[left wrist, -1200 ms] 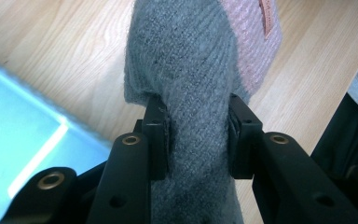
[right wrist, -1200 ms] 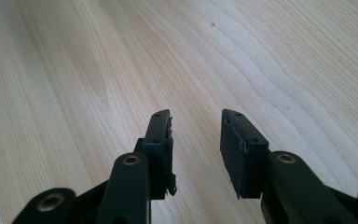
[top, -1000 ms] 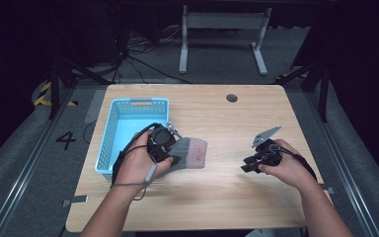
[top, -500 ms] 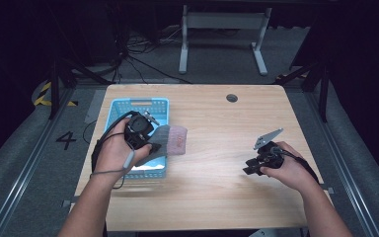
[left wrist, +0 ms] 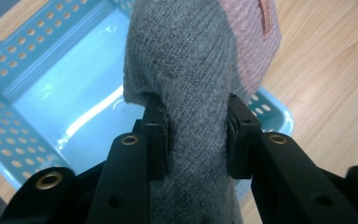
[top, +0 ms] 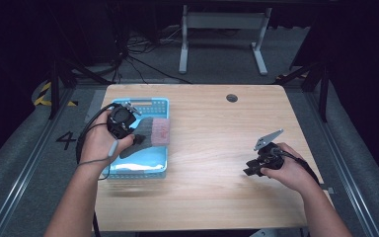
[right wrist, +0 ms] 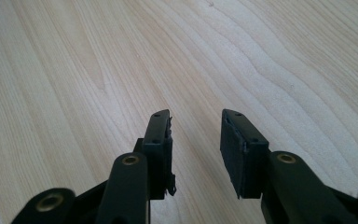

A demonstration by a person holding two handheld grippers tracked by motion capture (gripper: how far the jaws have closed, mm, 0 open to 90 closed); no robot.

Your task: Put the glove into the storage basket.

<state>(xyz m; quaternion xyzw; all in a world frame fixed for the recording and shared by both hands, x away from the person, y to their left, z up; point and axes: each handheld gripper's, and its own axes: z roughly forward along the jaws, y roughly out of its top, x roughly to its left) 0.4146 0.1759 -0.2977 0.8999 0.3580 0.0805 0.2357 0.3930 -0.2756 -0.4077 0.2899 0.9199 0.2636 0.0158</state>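
A grey knitted sock (top: 150, 132) (left wrist: 191, 79) with a pink cuff hangs over the light blue perforated basket (top: 155, 104) (left wrist: 37, 70) at the table's left. My left gripper (top: 139, 137) (left wrist: 196, 133) is shut on the sock's grey part, both pads pressed into the knit, with the cuff end pointing toward the basket's right rim. My right gripper (top: 249, 170) (right wrist: 196, 140) rests low over bare wood at the right of the table, its jaws open with nothing between them.
The wooden table (top: 217, 197) has a small dark round grommet (top: 232, 98) near its far edge. Beyond the table stand a metal frame leg and loose cables on the dark floor. The basket's inside is bare under the sock.
My left gripper has carried the sock leftward from the middle of the table to above the basket. The right gripper has stayed where it was.
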